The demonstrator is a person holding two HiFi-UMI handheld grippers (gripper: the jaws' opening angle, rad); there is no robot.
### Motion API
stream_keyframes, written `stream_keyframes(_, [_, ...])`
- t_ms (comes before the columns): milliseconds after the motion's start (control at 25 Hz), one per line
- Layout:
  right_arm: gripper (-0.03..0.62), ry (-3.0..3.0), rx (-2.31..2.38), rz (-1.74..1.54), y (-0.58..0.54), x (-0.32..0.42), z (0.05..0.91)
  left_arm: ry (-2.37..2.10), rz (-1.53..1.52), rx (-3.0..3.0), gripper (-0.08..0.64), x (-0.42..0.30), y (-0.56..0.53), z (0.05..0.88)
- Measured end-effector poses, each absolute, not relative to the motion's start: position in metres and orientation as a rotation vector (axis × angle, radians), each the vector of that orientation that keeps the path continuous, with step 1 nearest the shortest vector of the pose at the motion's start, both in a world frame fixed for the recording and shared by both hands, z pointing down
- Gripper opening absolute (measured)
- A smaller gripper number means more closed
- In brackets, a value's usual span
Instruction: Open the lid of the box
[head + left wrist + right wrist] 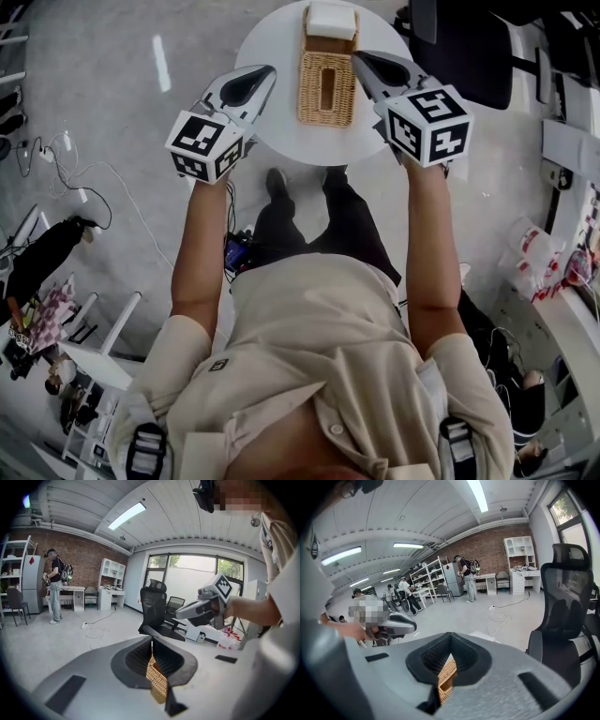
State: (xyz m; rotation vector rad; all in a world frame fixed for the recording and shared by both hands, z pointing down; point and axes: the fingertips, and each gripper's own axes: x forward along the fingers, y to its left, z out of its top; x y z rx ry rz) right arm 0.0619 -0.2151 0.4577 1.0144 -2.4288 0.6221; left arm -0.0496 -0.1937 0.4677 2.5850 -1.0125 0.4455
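Note:
A woven wicker box (326, 89) with a slot in its lid stands on a round white table (272, 37). A white block (331, 21) lies at the box's far end. My left gripper (269, 72) hovers just left of the box, jaws shut and empty. My right gripper (358, 58) hovers just right of it, also shut and empty. In the left gripper view the wicker box (157, 681) shows through the slit below the closed left gripper (151, 641), and the right gripper (201, 609) hangs opposite. In the right gripper view the box (446, 677) shows under the closed right gripper (450, 634).
A black office chair (469, 47) stands right of the table. Cables (66, 169) lie on the floor at the left. The person's legs (319, 216) are under the table's near edge. Other people (466, 578) stand far off by desks and shelves.

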Motion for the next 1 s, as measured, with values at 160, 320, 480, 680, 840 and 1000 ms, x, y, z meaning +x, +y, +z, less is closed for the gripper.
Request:
stream_keyframes(160, [-0.008,-2.415,1.018,0.641,-0.216,0.064,0.470,-1.016,0.456,2.571,0.011,-0.052,-0.194,0.479])
stream_keyframes(320, [-0.008,-2.402,1.016,0.659,-0.216,0.066,0.482,-1.019,0.462,2.558,0.011,-0.052,-0.194,0.487])
stream_keyframes(480, [-0.008,-2.389,1.015,0.676,-0.217,0.068,0.494,-1.018,0.470,2.547,0.011,-0.052,-0.194,0.497])
stream_keyframes(680, [-0.008,-2.373,1.015,0.698,-0.217,0.071,0.506,-1.016,0.483,2.533,0.011,-0.051,-0.193,0.507])
stream_keyframes(840, [-0.008,-2.359,1.016,0.716,-0.217,0.074,0.520,-1.011,0.492,2.521,0.011,-0.049,-0.192,0.518])
stream_keyframes(1000, [-0.008,-2.345,1.016,0.734,-0.218,0.078,0.533,-1.008,0.501,2.513,0.011,-0.047,-0.192,0.527])
